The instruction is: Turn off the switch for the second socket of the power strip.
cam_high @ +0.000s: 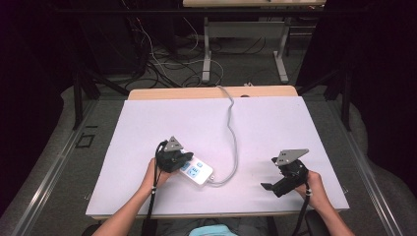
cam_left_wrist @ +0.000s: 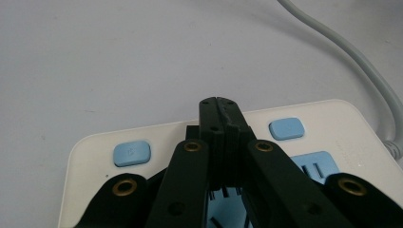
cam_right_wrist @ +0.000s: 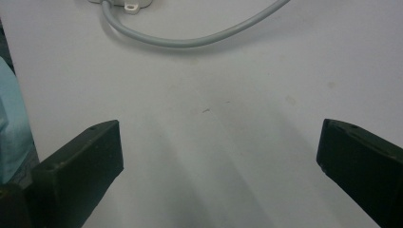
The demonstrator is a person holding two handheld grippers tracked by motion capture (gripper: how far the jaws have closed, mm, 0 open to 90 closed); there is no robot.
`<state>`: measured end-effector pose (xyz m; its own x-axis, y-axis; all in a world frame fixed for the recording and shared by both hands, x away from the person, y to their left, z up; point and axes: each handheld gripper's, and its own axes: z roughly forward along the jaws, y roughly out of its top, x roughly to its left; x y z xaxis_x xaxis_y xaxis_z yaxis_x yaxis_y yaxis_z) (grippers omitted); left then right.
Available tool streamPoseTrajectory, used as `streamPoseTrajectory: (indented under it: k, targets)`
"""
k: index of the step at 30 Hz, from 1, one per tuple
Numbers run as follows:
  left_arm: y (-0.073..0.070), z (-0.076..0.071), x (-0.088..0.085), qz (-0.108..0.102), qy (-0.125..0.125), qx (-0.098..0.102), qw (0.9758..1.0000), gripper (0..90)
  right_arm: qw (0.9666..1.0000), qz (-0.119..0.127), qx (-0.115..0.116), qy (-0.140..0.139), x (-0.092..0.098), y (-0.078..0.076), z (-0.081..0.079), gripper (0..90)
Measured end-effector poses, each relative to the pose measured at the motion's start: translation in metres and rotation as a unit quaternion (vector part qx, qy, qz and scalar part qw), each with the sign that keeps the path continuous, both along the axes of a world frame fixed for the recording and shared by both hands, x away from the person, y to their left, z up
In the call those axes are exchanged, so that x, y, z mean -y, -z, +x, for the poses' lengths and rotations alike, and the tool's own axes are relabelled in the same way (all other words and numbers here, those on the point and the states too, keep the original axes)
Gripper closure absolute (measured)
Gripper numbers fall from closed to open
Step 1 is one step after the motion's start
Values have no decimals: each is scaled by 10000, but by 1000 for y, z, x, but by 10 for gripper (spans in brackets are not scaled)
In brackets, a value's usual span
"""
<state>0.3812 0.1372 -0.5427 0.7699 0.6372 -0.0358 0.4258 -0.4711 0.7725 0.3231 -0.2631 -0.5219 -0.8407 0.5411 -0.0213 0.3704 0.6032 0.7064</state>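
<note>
A white power strip [cam_high: 200, 173] with light blue buttons and sockets lies near the front of the white table sheet. Its grey cable [cam_high: 231, 132] runs back to the table's far edge. My left gripper [cam_high: 183, 160] rests on top of the power strip [cam_left_wrist: 304, 116]. In the left gripper view its jaws are pressed together, tips [cam_left_wrist: 217, 102] over the strip between two blue buttons [cam_left_wrist: 132, 153], nothing between them. My right gripper [cam_high: 268, 187] sits at the front right of the table. Its jaws stand wide apart over bare sheet, pointing toward the cable [cam_right_wrist: 190, 42].
A white sheet [cam_high: 206, 123] covers the wooden table, whose far edge [cam_high: 211, 92] shows behind it. Beyond the table stand another table's metal legs [cam_high: 206, 54] and loose cables on the floor. A person's light blue clothing [cam_high: 211, 231] is at the front edge.
</note>
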Motion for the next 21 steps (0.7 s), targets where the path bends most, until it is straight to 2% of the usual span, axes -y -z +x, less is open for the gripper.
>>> streamPoseTrajectory:
  k: [3,4,5,7,21]
  targets:
    - [0,0,-1,-7,19,-9,10000,900,10000,-3,30,-23,0,0,1,12]
    - [0,0,-1,-7,15,-11,10000,900,9999,-33,98,-114,0,0,2,12]
    - [0,1,-1,-5,24,-19,10000,900,9999,-69,28,-121,1,0,2,12]
    - [0,1,-1,-15,13,-52,10000,900,9999,-52,93,-106,0,0,2,12]
    - [0,0,-1,-15,-9,-99,9999,900,9999,-80,70,-122,0,0,2,13]
